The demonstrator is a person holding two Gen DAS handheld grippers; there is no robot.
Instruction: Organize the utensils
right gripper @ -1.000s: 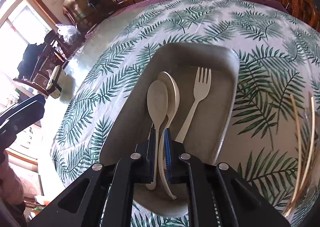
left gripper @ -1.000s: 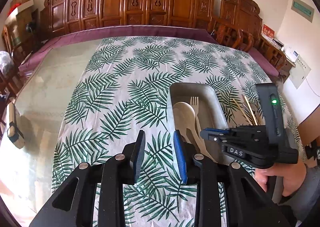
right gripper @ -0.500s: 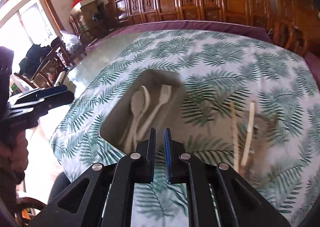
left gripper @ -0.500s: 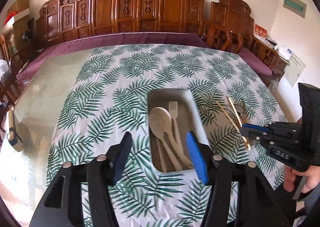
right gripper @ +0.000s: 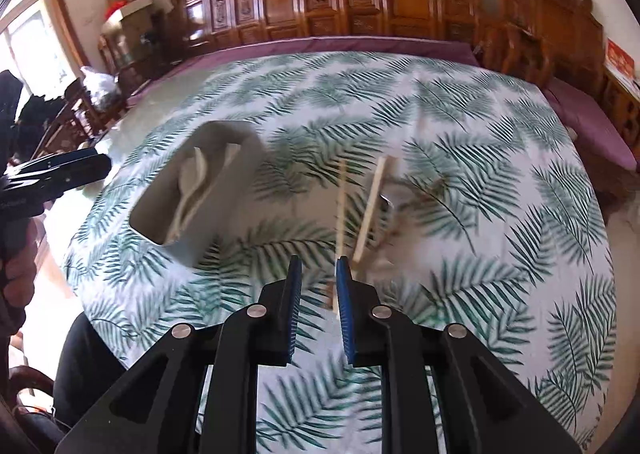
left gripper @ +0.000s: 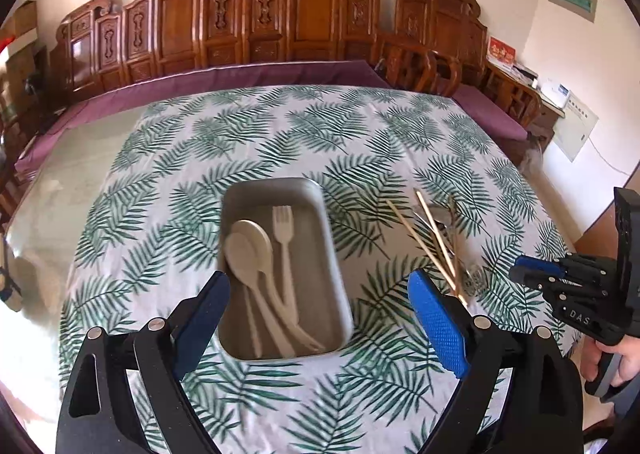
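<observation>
You work at a table (left gripper: 120, 157) covered with a white cloth printed with green fern leaves (left gripper: 320, 125), and behind it a row of carved wooden chairs (left gripper: 312, 13) stands against the pale wall.

The fingers of your left gripper (left gripper: 318, 296) stand wide and are opening more; nothing is between them. Their blue pads frame the near end of the grey tray (left gripper: 332, 246), which lies on the cloth just in front of them. In the tray you have two cream spoons (left gripper: 248, 246) lying one partly over the other, and a cream fork (left gripper: 284, 230) just beside them on the right, all with handles toward you.

The fingers of your right gripper (right gripper: 318, 286) stand narrow, with only a small gap, and they are opening; the gap is empty. Just in front of them, on the cloth, lie two wooden chopsticks (right gripper: 372, 209), with the near end of one just beside the right pad. Some metal utensils (left gripper: 444, 221) lie under and beside the chopsticks, but they are blurred and you cannot tell which kind. This group lies to the right of the tray and apart from it.

In the left view your right hand (left gripper: 616, 362) holds its gripper at the right edge, beyond the chopsticks.
</observation>
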